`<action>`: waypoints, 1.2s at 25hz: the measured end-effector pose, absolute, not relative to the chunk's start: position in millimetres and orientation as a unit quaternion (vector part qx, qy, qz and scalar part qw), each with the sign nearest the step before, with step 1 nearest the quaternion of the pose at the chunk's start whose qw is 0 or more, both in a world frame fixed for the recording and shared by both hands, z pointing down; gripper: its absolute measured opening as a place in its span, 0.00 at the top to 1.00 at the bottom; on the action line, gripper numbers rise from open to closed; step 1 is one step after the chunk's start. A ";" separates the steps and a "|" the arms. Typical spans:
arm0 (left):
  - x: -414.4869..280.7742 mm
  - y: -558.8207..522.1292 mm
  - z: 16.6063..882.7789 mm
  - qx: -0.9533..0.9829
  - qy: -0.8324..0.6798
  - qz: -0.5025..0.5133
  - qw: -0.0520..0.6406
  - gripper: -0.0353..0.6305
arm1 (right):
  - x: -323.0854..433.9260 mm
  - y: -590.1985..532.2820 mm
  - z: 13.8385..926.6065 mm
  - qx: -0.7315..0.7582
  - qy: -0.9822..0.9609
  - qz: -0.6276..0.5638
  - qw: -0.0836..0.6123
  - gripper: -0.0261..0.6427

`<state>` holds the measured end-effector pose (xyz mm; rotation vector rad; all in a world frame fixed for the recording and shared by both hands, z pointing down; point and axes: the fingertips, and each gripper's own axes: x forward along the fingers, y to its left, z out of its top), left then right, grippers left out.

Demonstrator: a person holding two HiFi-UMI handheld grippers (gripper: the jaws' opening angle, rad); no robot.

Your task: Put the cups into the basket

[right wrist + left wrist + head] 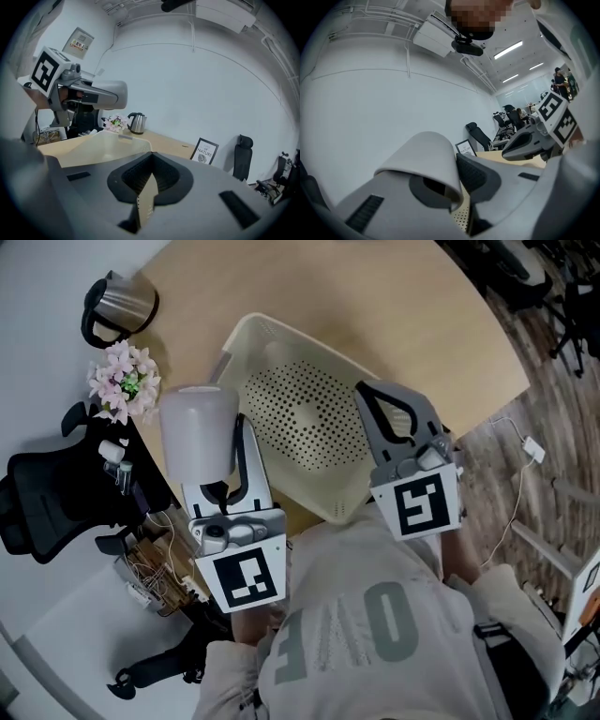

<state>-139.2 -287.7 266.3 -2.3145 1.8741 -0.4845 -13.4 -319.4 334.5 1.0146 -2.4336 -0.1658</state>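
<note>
Cream plastic, perforated across its floor: the basket (pixel 281 329) sits on the wooden table (pixel 375 306) in front of me. My right gripper (pixel 384 413) has it by the near right wall. In the right gripper view the jaws are closed flat on that thin dotted wall, with nothing else between them.

My left gripper (pixel 230 479) has the cup (pixel 197 432), a pale, frosted-looking one. In the left gripper view the jaws are pinched onto its side wall, one pad against the outside and the cup's mouth turned towards the camera. From the head view the cup overlaps the basket's left rim – held up in the gripper, not resting on the basket floor.

Past the basket's far left corner a steel kettle (pixel 122 306) stands at the table edge, with a bunch of pink flowers (pixel 124 381) just beside it. A black chair (pixel 47 493) is off to my left.
</note>
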 end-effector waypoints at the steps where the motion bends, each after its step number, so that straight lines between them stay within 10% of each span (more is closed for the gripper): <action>1: -139.3 -288.4 265.4 -0.767 0.617 -0.164 0.064 0.88 | -14.7 -316.0 334.0 0.371 -0.893 -0.063 0.247 0.96; 30: -96.4 -302.0 422.6 -0.756 0.295 -0.573 0.114 0.88 | -5.8 -304.5 361.1 0.401 -0.877 -0.032 0.264 0.96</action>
